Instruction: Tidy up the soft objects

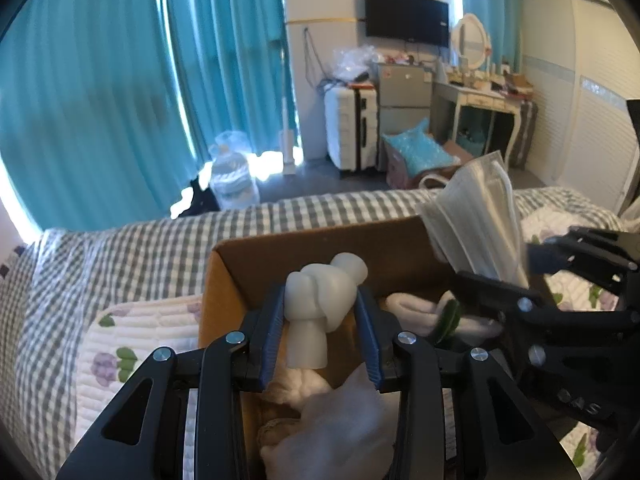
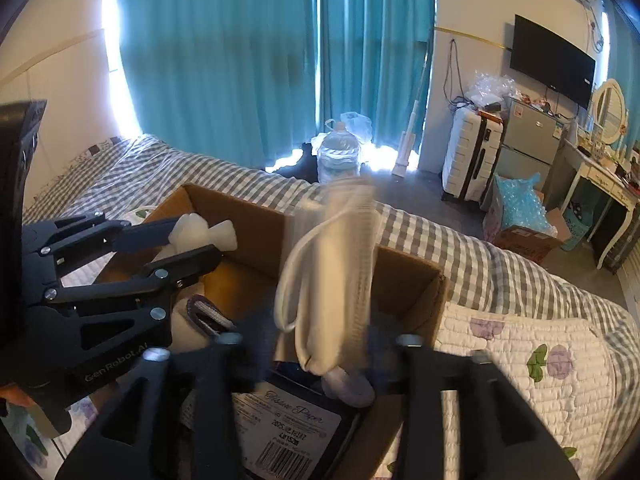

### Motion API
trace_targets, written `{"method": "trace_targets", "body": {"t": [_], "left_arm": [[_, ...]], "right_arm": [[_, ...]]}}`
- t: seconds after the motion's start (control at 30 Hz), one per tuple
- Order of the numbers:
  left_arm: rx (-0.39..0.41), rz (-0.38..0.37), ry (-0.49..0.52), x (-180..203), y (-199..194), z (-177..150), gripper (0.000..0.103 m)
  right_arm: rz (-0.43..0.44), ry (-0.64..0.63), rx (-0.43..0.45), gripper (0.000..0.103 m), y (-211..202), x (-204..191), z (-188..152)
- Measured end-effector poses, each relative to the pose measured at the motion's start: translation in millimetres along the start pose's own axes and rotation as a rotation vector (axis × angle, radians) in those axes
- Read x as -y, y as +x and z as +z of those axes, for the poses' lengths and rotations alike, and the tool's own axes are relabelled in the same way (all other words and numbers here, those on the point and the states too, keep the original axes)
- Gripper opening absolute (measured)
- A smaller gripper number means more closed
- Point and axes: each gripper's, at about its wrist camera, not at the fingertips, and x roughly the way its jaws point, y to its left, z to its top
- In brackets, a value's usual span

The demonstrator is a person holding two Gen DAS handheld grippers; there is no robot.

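Socks (image 1: 416, 312), perhaps, in cardboard box (image 1: 392, 240).

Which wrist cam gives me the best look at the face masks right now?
The left wrist view: the face masks appear sharp and side-on, clamped in the right gripper over the cardboard box. The right wrist view shows them close, edge-on and motion-blurred, ear loops dangling.

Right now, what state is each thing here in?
Left gripper: shut on the knotted toy, above the box.
Right gripper: shut on the masks, held upright.
Box: open, partly filled.
Curtains: drawn.
TV: off.
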Motion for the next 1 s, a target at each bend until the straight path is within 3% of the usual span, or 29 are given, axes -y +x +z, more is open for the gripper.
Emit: {"method": "trace_targets", "body": {"t": [0.03, 0.2, 0.33, 0.47, 0.63, 0.8, 0.87, 0.97, 1.0], "left_arm": [[-0.006, -0.009, -0.007, -0.9, 0.6, 0.1, 0.039], [-0.029, -0.016, -0.032, -2.7, -3.4, 0.7, 0.043], [-0.004, 0.019, -0.038, -2.9, -14.9, 5.2, 0.074], [0.058, 0.024, -0.045, -1.3, -46.5, 14.9, 0.078], [0.142, 0.044, -0.034, 1.8, -108.1, 34.3, 0.078], [0.286, 0.061, -0.032, 0.4, -195.9, 46.8, 0.085], [0.366, 0.066, -0.021, -1.2, -232.4, 45.0, 0.086], [0.456, 0.07, -0.019, -4.5, -285.0, 38.2, 0.103], [0.506, 0.068, -0.027, -6.6, -306.2, 32.2, 0.103]], "right_arm": [[-0.004, 0.011, 0.011, 0.063, -2.4, 2.0, -0.9], [-0.017, 0.06, 0.052, 0.065, -18.2, 8.5, 3.2], [-0.053, 0.078, 0.082, 0.07, -40.8, 13.0, 7.3], [-0.078, 0.076, 0.107, 0.071, -74.3, 14.3, 13.0], [-0.124, 0.058, 0.183, 0.071, -143.4, 4.7, 29.4], [-0.16, 0.038, 0.297, 0.076, -229.5, -13.7, 41.4], [-0.181, 0.022, 0.358, 0.083, -269.2, -25.0, 44.8], [-0.212, 0.021, 0.457, 0.095, -330.2, -39.2, 42.1], [-0.218, 0.023, 0.478, 0.097, -341.7, -43.3, 40.2]]}}
